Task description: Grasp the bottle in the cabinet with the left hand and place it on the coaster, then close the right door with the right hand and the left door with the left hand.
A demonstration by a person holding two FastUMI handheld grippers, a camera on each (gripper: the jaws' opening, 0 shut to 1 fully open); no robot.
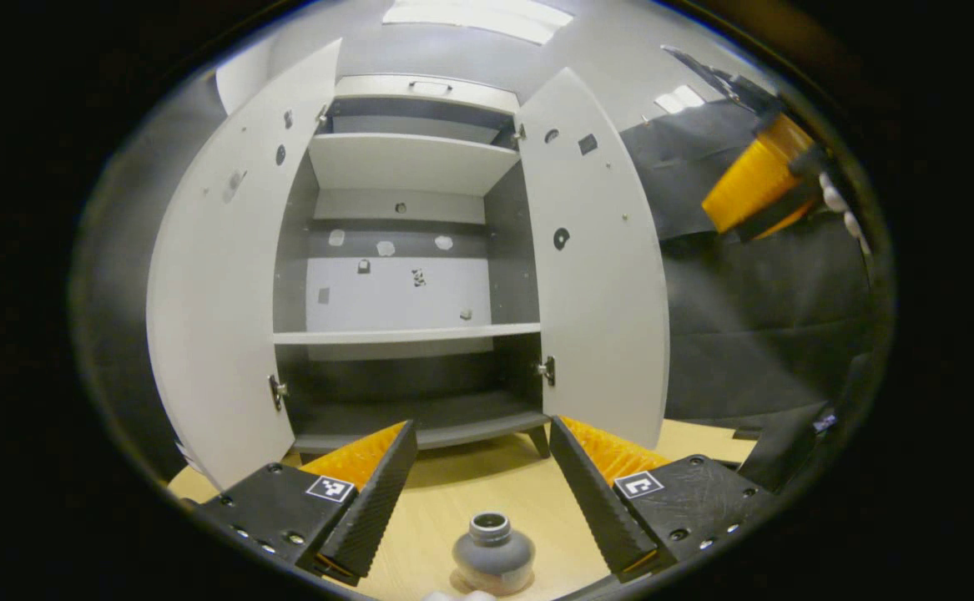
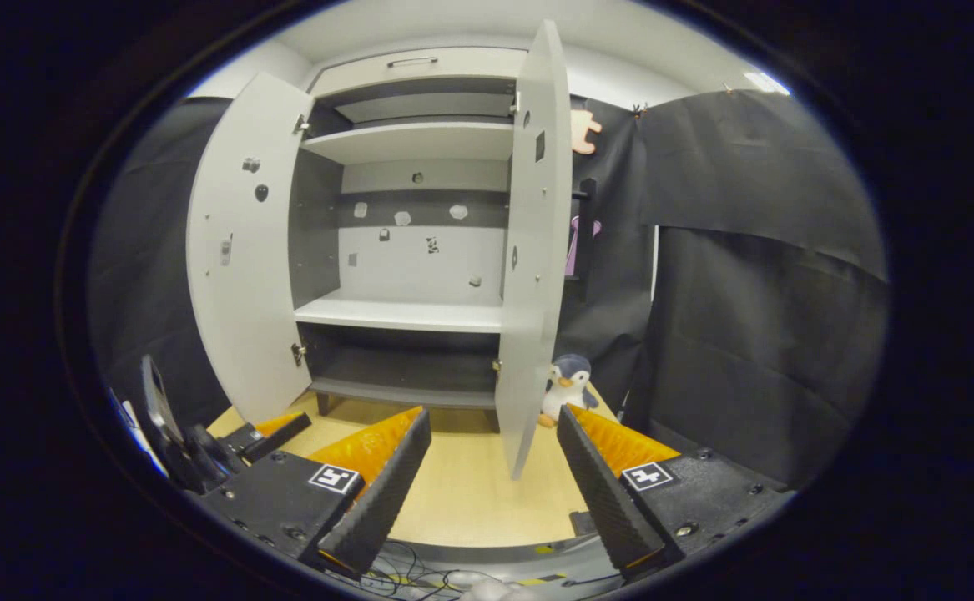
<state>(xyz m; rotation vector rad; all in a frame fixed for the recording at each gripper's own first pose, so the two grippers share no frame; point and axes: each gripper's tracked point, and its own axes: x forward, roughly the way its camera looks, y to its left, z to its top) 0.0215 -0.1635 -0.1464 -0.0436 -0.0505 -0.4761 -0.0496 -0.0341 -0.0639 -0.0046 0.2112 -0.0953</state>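
Left gripper view: left door point(image 1: 219, 284) stands wide open; cabinet point(image 1: 407, 334) shelves bare, back panel marked with small patches; right door point(image 1: 599, 267) open likewise; black cloth wall point(image 1: 754, 334) hangs to the right, ceiling light above; the right gripper point(image 1: 766, 184) shows at upper right, orange and black. The left gripper point(image 1: 482, 501) hangs over the light wooden table point(image 1: 487, 484), jaws spread, holding nothing; the grey bottle point(image 1: 493, 553) stands upright on the table between the fingers, touching neither; coaster not discernible beneath it. Right gripper view: the left gripper point(image 2: 274, 434) sits low at left; cabinet doors open; a toy penguin point(image 2: 566, 386) sits beside the right door point(image 2: 537, 250); right gripper point(image 2: 491, 492) jaws spread, empty; cables point(image 2: 420, 576) lie at the table's near edge.
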